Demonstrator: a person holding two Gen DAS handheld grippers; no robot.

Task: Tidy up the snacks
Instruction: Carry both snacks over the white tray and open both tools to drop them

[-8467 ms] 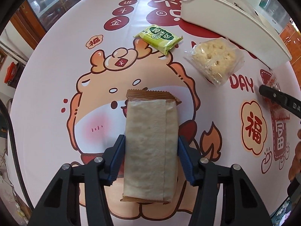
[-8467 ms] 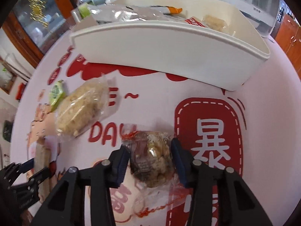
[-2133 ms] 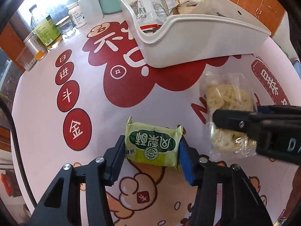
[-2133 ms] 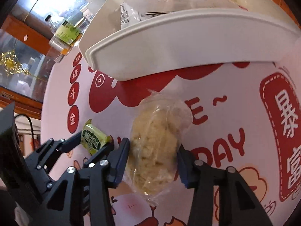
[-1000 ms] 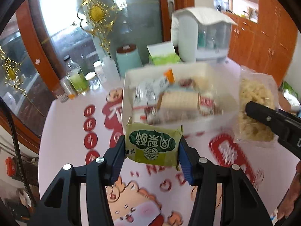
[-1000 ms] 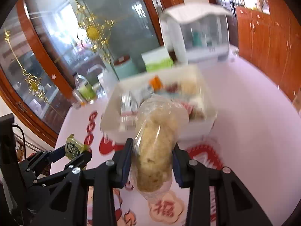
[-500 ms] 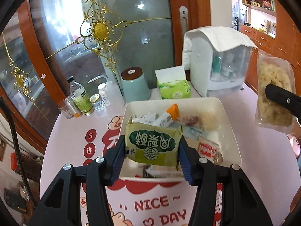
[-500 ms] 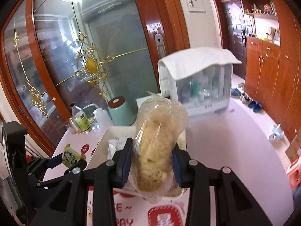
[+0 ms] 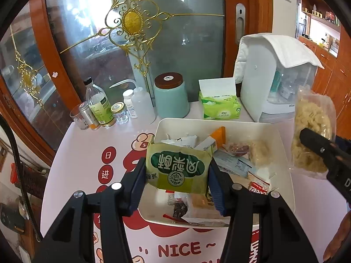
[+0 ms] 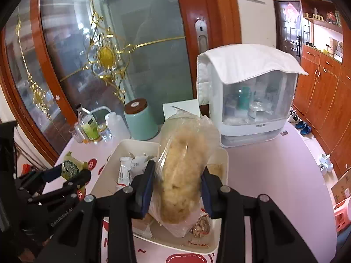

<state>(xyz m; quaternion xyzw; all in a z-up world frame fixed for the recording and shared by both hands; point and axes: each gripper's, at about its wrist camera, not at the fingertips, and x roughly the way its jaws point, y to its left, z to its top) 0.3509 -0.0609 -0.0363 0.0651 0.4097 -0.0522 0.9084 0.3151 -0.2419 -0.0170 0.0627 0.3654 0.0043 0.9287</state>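
Both snacks are now off the table and up over the bin, where two seconds ago they were flat on the cloth with the pads just closing on them.

Left gripper (image 9: 176, 178) is clamped on the green foil-wrapped snack packet with white lettering (image 9: 178, 169), pads pressing on its two short ends. The packet sits level between the pads. A second ago the white rectangular plastic bin (image 9: 283, 153) was ahead of this gripper; now the bin's near-left part is directly below and beyond the fingertips.

Right gripper (image 10: 177, 188) is clamped on the clear plastic bag of pale crispy noodle-like snack (image 10: 182, 175), held upright, with the top of the bag poking above the pads and its bottom hanging below them. The bin is under it, and the bag hides most of the interior in the right wrist view.

The bin already holds several wrapped snacks: white sachets at the far left, an orange-tipped pack, a brown nut bar and a red-and-white wrapper near the front.

Judgement: the carry is essentially finished and release comes next. Height above the bin contents is hard to read through the fisheye, so the drop is probably short, but that is unconfirmed. The two grippers are close side by side, so they could clash if both lower together. No loose snacks show on the visible patterned tablecloth (image 9: 87, 144).
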